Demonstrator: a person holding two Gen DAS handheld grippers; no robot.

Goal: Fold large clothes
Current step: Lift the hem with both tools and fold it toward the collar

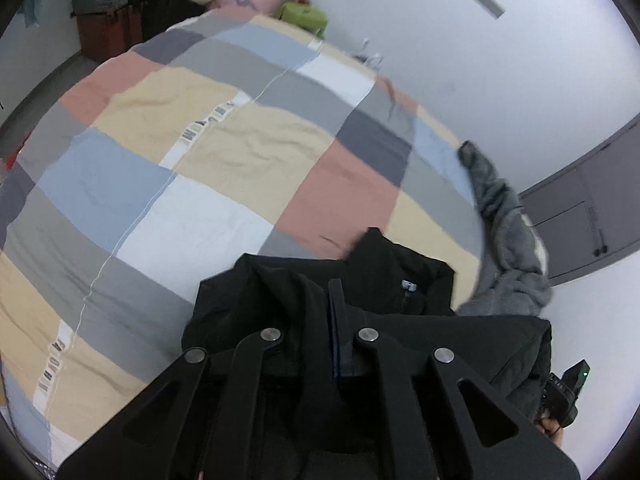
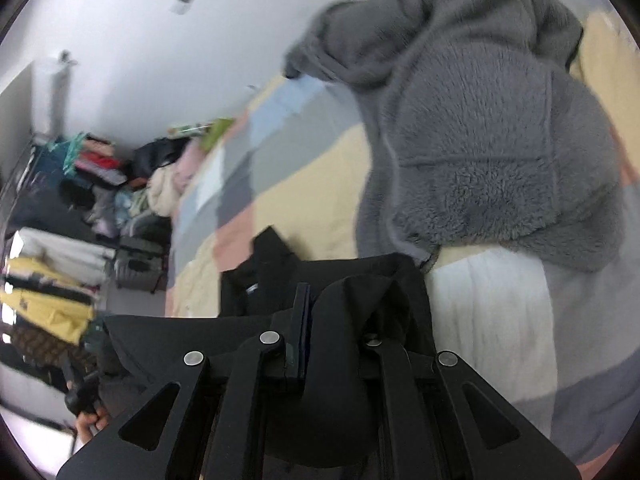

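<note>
While the black jacket (image 1: pixel 360 320) is carried above the bed (image 1: pixel 200 160), pinched by both the left gripper (image 1: pixel 338 336) and right gripper (image 2: pixel 300 332), it is judged soft, droopy, best held by its edges.

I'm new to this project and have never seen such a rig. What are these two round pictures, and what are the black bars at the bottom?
There is no robot here: a person holds a pair of tongs in each hand, and a wide-angle camera on each looks forward along its two fingers. The black bars are the tongs' own arms.

The left wrist view shows the left tongs pinching a black jacket over a bed with a patchwork quilt. At its lower right edge you glimpse the other tongs.

The right wrist view shows the right tongs closed on the same jacket. A grey fleece garment lies on the quilt beyond it, and piles of clothes sit in the room behind.
</note>
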